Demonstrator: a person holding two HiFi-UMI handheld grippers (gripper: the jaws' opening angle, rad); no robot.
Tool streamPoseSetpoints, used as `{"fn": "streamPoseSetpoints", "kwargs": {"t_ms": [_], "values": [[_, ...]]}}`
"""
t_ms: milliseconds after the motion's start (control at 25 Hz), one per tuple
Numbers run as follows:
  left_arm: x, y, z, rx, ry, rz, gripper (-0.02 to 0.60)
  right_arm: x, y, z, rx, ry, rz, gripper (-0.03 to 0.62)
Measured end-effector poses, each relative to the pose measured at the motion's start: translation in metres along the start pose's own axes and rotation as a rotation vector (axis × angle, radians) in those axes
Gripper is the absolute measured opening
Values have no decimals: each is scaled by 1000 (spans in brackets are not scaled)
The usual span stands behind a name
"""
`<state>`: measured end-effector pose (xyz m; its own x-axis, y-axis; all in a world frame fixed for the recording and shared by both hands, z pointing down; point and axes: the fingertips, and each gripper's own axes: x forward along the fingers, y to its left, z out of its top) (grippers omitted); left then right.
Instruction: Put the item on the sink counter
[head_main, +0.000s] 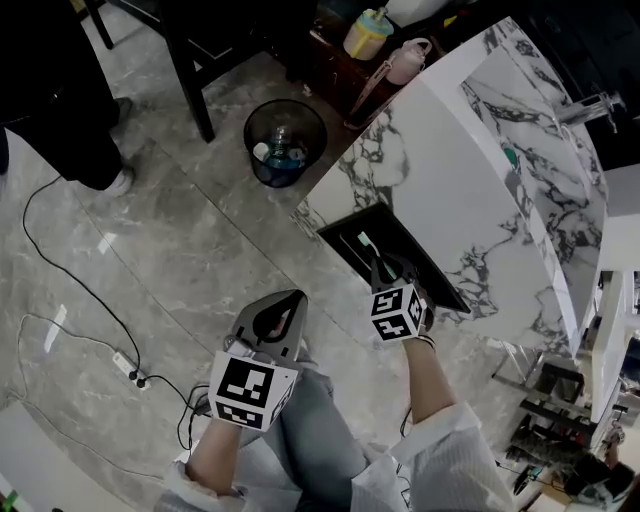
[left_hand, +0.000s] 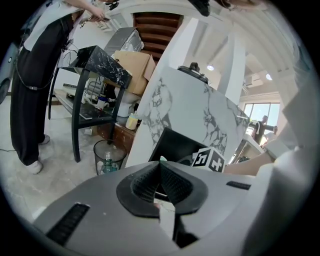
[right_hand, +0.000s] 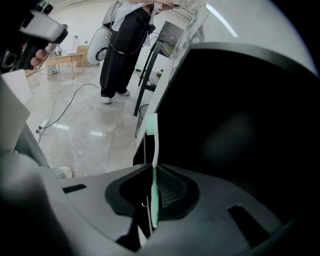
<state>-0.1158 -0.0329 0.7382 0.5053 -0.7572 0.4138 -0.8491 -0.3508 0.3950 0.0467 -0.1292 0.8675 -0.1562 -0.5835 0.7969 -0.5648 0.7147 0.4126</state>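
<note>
My right gripper (right_hand: 152, 172) has its fingers pinched narrow on the handle of the toothbrush (right_hand: 154, 145). The green and white brush sticks straight out past the tips. In the head view its head pokes into the dark opening (head_main: 440, 285) in the front of the marble cabinet, low down and well below the marble tabletop (head_main: 545, 170) on the right. The cabinet's white veined side wall rises between the brush and that top.

My left gripper (left_hand: 161, 167) hangs nearer to me and to the left. Its ribbed fingers are pressed together with nothing between them, and they point toward the same cabinet. Each gripper carries a cube with black and white square markers. I can read no words on them.

On the tiled floor to the far left of the cabinet stands a wire bin (head_main: 285, 142) with a bottle and some scraps in it. Beyond it are a black furniture leg (head_main: 190, 85), a yellow bottle (head_main: 367, 33) and a pink cup (head_main: 408, 60). A thin black cable (head_main: 80, 290) snakes over the floor to a power strip (head_main: 128, 368) near my left side. At far left a person in dark trousers stands with one shoe (head_main: 118, 180) showing.
</note>
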Motion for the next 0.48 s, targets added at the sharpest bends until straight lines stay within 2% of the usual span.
{"fn": "streamPoseSetpoints", "kwargs": {"t_ms": [480], "values": [[55, -3, -14, -4, 25, -10, 15, 37, -24, -6, 109, -15, 4, 35]]}}
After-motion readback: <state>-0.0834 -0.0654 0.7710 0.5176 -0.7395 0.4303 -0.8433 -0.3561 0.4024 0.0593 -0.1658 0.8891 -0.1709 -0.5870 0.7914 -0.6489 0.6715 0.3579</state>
